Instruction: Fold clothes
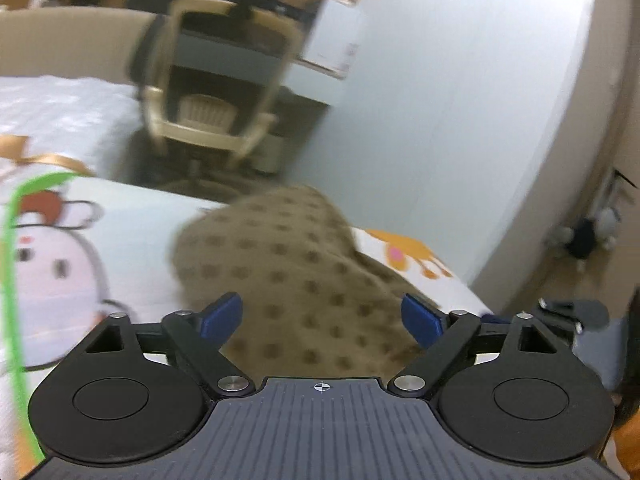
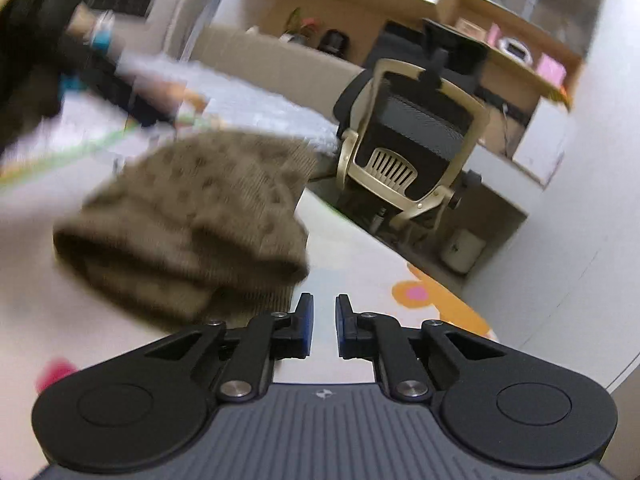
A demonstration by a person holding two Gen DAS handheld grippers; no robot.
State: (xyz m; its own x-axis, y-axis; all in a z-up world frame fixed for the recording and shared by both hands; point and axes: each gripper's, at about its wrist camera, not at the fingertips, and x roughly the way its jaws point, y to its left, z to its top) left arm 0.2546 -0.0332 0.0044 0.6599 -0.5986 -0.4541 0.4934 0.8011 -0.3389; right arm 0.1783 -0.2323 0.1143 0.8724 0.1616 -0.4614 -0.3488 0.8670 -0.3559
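Note:
A brown knitted garment (image 1: pixel 288 264) with a darker square pattern lies bunched in a thick fold on the white cartoon-print bed sheet (image 1: pixel 132 248). My left gripper (image 1: pixel 322 318) is open wide just above its near part, blue pads on either side, nothing between them. In the right wrist view the same garment (image 2: pixel 192 216) lies ahead and to the left, blurred. My right gripper (image 2: pixel 325 320) hovers over the sheet (image 2: pixel 360 264) at the garment's near right corner, its blue pads a narrow gap apart with nothing in between.
A beige and black office chair (image 2: pixel 412 148) stands past the bed's far edge by a desk with shelves (image 2: pixel 520 60). A white wall (image 1: pixel 440 120) runs along the right. A blurred dark arm (image 2: pixel 48 40) crosses the upper left in the right wrist view.

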